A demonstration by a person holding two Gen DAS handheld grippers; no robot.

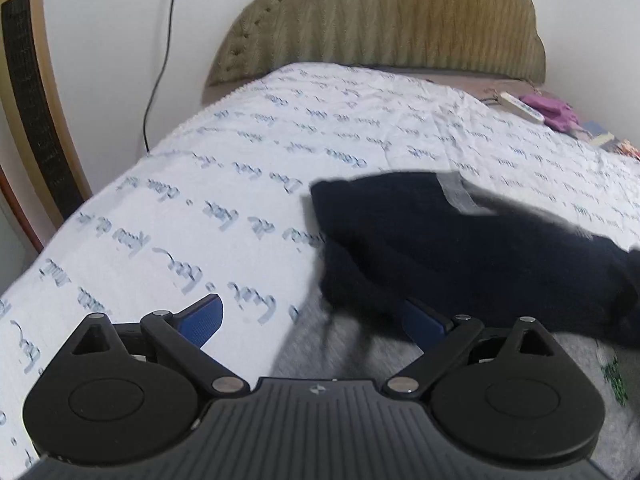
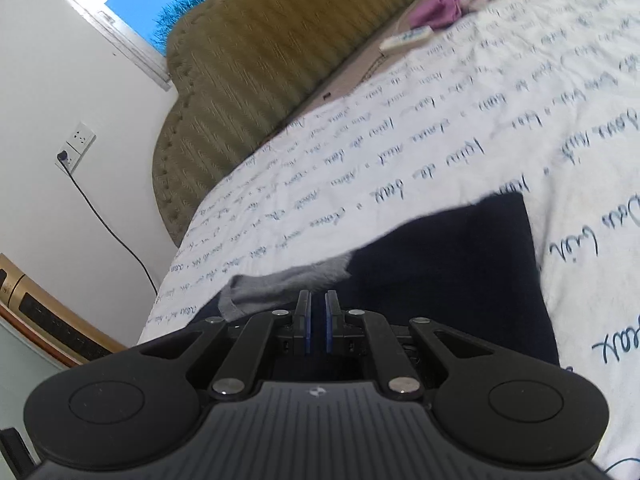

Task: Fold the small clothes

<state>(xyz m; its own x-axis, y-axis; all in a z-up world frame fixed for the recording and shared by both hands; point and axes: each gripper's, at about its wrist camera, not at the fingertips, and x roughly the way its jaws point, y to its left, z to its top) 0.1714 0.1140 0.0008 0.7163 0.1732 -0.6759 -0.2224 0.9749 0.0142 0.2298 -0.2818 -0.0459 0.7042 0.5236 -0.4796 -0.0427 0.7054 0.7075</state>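
A dark navy garment (image 1: 460, 256) with a grey band lies on the white bedspread (image 1: 240, 168), partly over a grey garment (image 1: 328, 344). My left gripper (image 1: 312, 316) is open; its right finger is under the navy cloth's edge and its left finger rests over the bedspread. In the right wrist view my right gripper (image 2: 318, 312) has its jaws nearly together at the edge where the grey band (image 2: 280, 280) meets the navy garment (image 2: 448, 272). I cannot see cloth between the pads.
A padded olive headboard (image 1: 384, 20) stands at the far end. A remote (image 1: 520, 106), purple cloth (image 1: 554, 110) and small items lie at the bed's far right. A gold appliance (image 1: 28, 92) stands left, with a black cable (image 1: 160, 60) on the wall.
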